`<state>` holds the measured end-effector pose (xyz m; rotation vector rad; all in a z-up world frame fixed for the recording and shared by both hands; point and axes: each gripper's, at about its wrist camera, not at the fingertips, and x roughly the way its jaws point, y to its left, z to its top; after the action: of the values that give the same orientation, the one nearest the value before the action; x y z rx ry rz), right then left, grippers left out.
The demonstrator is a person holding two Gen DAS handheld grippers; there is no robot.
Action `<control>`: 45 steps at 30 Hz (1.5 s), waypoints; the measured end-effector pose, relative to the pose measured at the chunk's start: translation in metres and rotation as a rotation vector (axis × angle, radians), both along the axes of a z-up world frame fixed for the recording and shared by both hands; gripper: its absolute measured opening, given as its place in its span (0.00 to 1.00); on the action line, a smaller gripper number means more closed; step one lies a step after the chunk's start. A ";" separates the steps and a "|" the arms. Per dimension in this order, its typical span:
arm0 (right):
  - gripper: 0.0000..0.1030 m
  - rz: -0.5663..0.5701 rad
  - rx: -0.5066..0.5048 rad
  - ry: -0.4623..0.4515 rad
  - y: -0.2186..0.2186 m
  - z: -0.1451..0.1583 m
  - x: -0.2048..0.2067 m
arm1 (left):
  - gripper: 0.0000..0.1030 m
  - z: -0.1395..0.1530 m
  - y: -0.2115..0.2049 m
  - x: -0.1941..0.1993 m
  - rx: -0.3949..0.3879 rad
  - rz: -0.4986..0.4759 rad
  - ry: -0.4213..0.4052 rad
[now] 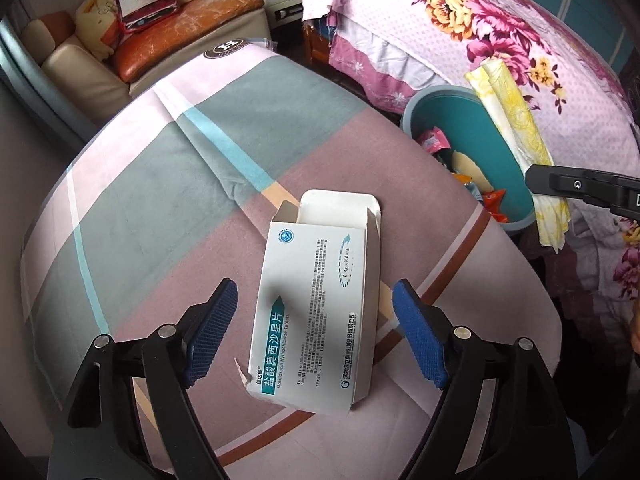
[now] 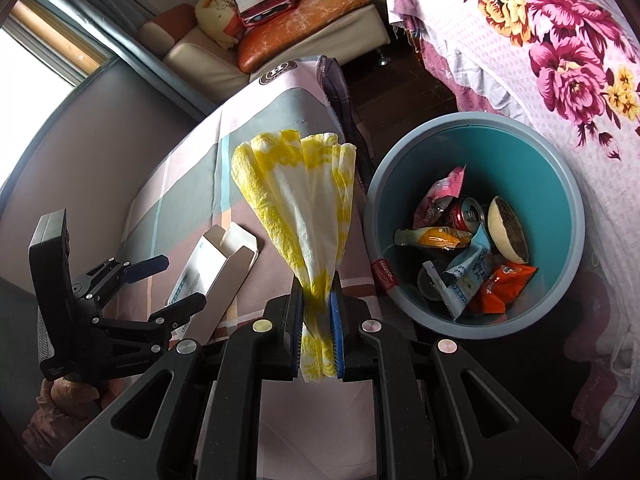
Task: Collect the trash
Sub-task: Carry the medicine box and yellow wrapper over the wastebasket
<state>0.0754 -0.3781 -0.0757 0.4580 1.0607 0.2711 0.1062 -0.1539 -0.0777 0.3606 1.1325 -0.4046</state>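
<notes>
Crinkled napkin [image 2: 304,216], flat cardboard box [image 1: 316,312].

Both grippers are built of matte black angular links with triangular cut-outs, joined by round silver pivot pins. The left gripper [image 1: 314,330] carries two fingers faced with dark blue, finely ribbed pads [image 1: 212,330], each long and flat. The right gripper [image 2: 316,300] shows the same black frame and blue pads edge-on. In the right wrist view, the left gripper's body bears a black box-shaped block at its rear, small screws and faint pale lettering along its lower edge.
</notes>
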 end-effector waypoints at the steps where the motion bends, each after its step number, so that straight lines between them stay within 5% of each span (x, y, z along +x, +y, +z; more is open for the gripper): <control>1: 0.11 0.006 0.000 0.001 0.003 0.000 0.001 | 0.81 -0.004 0.002 0.000 0.002 -0.002 0.010; 12: 0.11 0.022 -0.031 0.010 0.015 0.005 0.007 | 0.88 -0.035 0.015 0.005 -0.036 0.020 0.079; 15: 0.11 0.013 -0.038 0.009 0.017 0.006 0.008 | 0.63 -0.030 0.014 0.000 -0.054 0.018 0.050; 22: 0.11 -0.026 -0.039 -0.002 0.008 0.011 0.012 | 0.60 -0.008 0.006 -0.001 -0.069 0.044 -0.010; 35: 0.11 -0.131 -0.027 -0.036 -0.040 0.020 0.009 | 0.60 0.022 -0.069 0.012 -0.114 -0.046 -0.045; 45: 0.11 -0.235 -0.027 -0.029 -0.098 0.013 0.003 | 0.60 0.017 -0.136 0.024 -0.116 -0.107 -0.021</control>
<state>0.0786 -0.4761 -0.0628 0.5481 0.9713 0.0551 0.1303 -0.2895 -0.0608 0.3235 1.0672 -0.5566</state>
